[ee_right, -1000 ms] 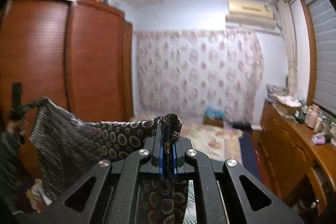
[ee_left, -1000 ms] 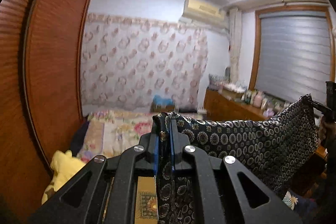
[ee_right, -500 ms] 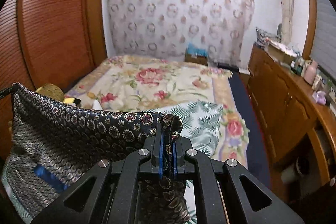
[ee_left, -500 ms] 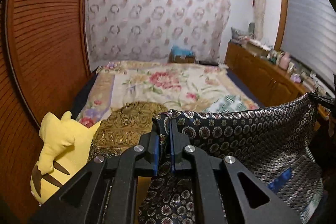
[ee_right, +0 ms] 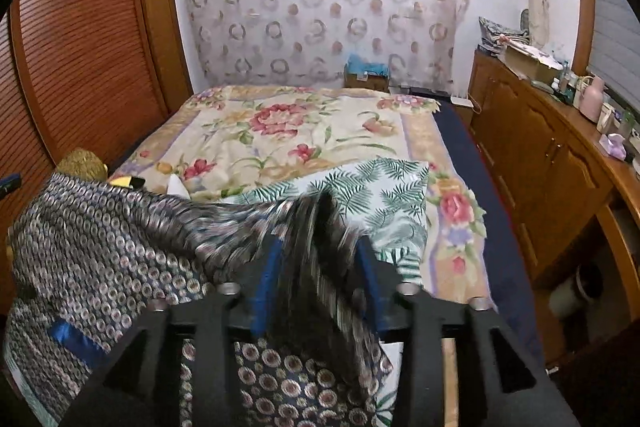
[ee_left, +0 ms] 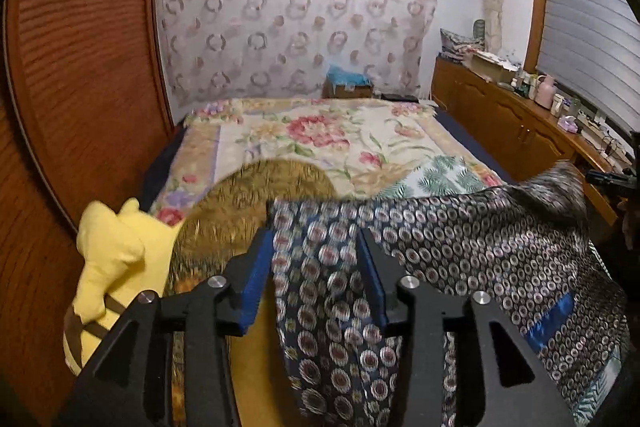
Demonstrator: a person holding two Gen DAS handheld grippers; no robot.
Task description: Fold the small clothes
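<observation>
Item: garment, dark, glossy, printed all over with small rings, one blue patch showing.

Handling, as I judge it: light, limp, probably slippery; it sags and drapes with no stiffness, so it will slide off a loose pinch. Not fragile. Best taken at the corners of the top hem, one per gripper, pads well onto the doubled edge.

Location: draped low over the near end of the bed, partly on a fern-print cloth.

Axis: I read its long axis as running side to side between my two grippers, the top edge facing the far wall, the body hanging toward me.

Left gripper: jaws have just been opening, now apart; a corner lies between them, unpressed. Right gripper: the same, its corner blurred, apparently slipping free.

Surroundings: yellow plush and gold cushion to the left; counter along the right wall.
</observation>
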